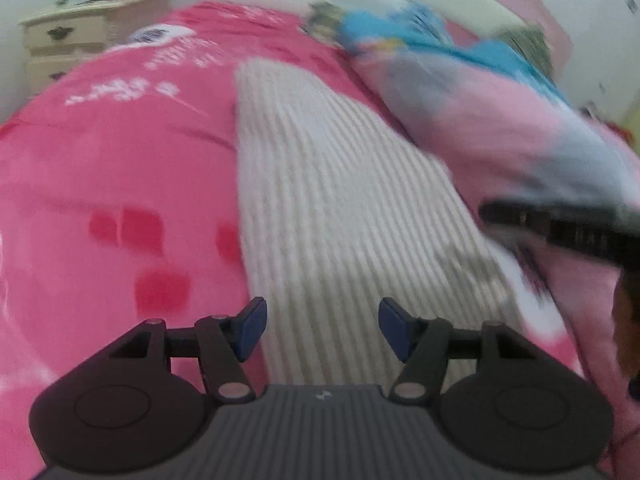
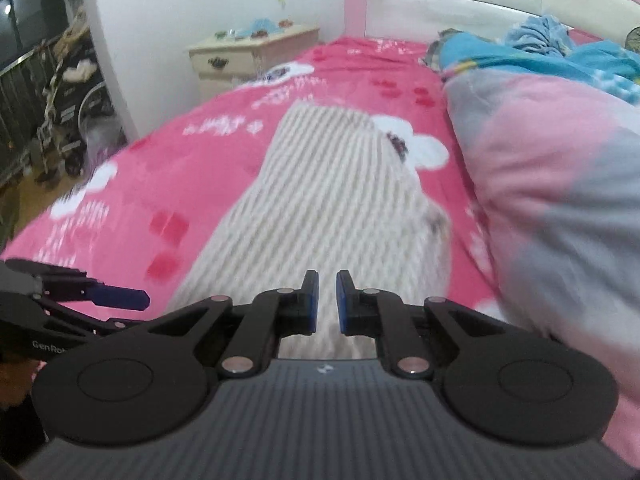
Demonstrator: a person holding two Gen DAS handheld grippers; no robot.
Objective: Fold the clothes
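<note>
Quilt (image 2: 560,184) beside striped garment (image 2: 320,200); left jaws released, right jaws clenched empty.

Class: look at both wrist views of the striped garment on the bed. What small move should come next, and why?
Probably lower the open left gripper onto the striped garment edge below it and pinch. Both grippers hover above the cloth holding nothing, and the right gripper is nearly shut.

Your left gripper (image 1: 322,330) is black, with blue pads (image 1: 252,328), silver pivot screws and a ribbed grey body. Your right gripper (image 2: 327,304) matches it. White "GenRob" lettering marks the left one's side.
</note>
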